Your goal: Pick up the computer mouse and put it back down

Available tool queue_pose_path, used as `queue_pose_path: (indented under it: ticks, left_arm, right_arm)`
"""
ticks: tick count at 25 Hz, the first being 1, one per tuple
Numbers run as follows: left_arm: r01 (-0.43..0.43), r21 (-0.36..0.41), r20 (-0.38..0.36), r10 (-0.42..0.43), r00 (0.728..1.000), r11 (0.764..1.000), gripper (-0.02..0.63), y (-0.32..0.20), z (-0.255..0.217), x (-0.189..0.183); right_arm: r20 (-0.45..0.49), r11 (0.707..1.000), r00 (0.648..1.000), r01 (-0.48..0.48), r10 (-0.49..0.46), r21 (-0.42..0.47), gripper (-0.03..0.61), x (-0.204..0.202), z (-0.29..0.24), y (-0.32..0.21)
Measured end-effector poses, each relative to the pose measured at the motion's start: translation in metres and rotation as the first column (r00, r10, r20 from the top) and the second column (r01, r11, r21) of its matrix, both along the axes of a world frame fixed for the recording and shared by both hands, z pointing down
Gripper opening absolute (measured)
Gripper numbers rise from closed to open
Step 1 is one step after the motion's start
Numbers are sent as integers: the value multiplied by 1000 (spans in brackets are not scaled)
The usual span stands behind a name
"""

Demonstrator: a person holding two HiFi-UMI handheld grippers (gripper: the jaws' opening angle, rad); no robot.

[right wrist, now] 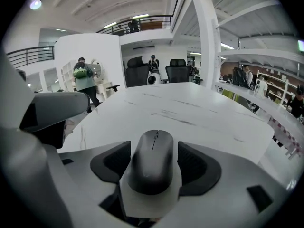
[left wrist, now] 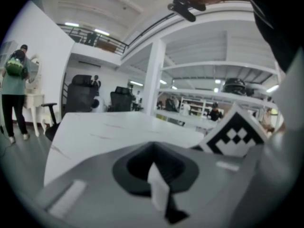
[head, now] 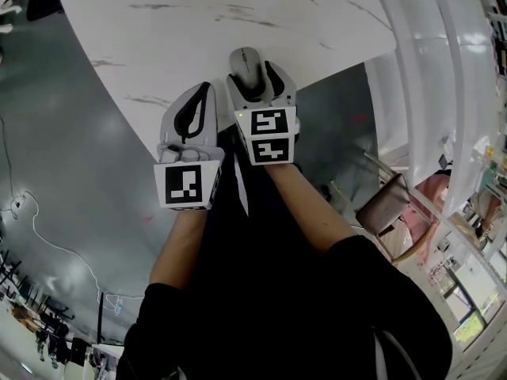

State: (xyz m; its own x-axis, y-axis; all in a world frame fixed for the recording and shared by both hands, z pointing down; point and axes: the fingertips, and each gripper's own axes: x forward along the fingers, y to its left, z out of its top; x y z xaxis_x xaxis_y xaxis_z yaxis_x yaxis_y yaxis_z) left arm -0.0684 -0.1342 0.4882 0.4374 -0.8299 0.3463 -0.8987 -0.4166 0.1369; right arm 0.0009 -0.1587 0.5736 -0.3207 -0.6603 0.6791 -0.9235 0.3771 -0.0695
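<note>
A dark grey computer mouse (head: pixel 246 63) (right wrist: pixel 153 161) lies near the front edge of the white marbled table (head: pixel 198 22) (right wrist: pixel 199 110). My right gripper (head: pixel 253 76) (right wrist: pixel 153 146) has one jaw on each side of the mouse. A thin gap shows at both black pads, so it stands open around the mouse. My left gripper (head: pixel 198 101) (left wrist: pixel 154 151) hangs just left of it at the table's edge. Its jaws are together and hold nothing. In the left gripper view the right gripper's marker cube (left wrist: pixel 235 137) blocks the mouse.
Grey floor (head: pixel 71 172) lies left of and below the table. A brown chair (head: pixel 388 206) and white shelving (head: pixel 428 70) stand at the right. Beyond the table's far end are office chairs (right wrist: pixel 137 75) and a person with a green backpack (right wrist: pixel 84 77).
</note>
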Motion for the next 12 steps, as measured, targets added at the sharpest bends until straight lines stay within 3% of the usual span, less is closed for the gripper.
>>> queue_pose_path:
  ticks: [12]
  left_arm:
    - [-15,-28,14,15,1000,1000,6,-4,10,5]
  right_arm:
    - [-53,993,998,-38,32,-112,262,-5,18,-4]
